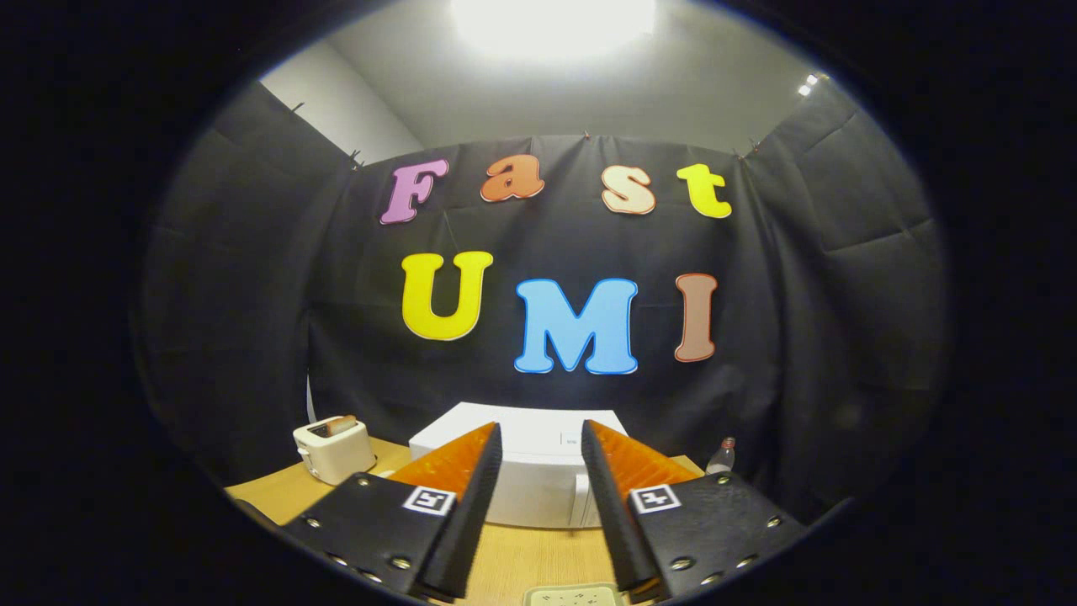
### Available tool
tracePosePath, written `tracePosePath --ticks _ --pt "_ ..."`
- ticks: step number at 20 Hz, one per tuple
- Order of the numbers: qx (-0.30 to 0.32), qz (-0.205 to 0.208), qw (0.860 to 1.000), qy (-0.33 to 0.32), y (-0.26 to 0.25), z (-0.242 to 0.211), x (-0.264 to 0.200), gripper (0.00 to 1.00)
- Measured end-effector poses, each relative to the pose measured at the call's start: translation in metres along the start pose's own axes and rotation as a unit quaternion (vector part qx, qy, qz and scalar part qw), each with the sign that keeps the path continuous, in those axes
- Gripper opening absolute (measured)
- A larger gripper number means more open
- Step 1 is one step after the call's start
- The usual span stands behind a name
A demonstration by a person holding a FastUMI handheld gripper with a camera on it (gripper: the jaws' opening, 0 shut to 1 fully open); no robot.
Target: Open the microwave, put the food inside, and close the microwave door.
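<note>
Hand-held gripper [541, 438] agape (grasping nothing).

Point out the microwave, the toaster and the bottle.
microwave [538, 497]: gripper view, its front face, seen between the open tool's fingers.
toaster [335, 450]: gripper view, its side wall.
bottle [721, 457]: gripper view, its body.

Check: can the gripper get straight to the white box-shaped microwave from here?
Probably yes. The gripper is open, fingers apart and empty, and the white box-shaped microwave sits just beyond them on the wooden table with bare tabletop between. The white toaster and clear bottle stand off to its sides.
</note>
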State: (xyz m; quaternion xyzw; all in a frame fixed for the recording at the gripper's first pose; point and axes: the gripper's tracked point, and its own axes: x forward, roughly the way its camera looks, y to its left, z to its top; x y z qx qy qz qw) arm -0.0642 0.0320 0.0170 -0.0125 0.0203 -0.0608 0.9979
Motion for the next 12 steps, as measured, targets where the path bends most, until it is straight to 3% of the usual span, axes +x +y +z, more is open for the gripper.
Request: tracePosePath --ticks 1,2,12 --pt "-0.001 0.003 1.000 0.015 0.004 -0.005 -0.004 0.87" --pt "0.004 0.006 1.000 0.013 0.006 -0.003 -0.006 0.94" --pt "-0.014 0.018 0.999 -0.030 0.024 0.019 -0.019 0.96"
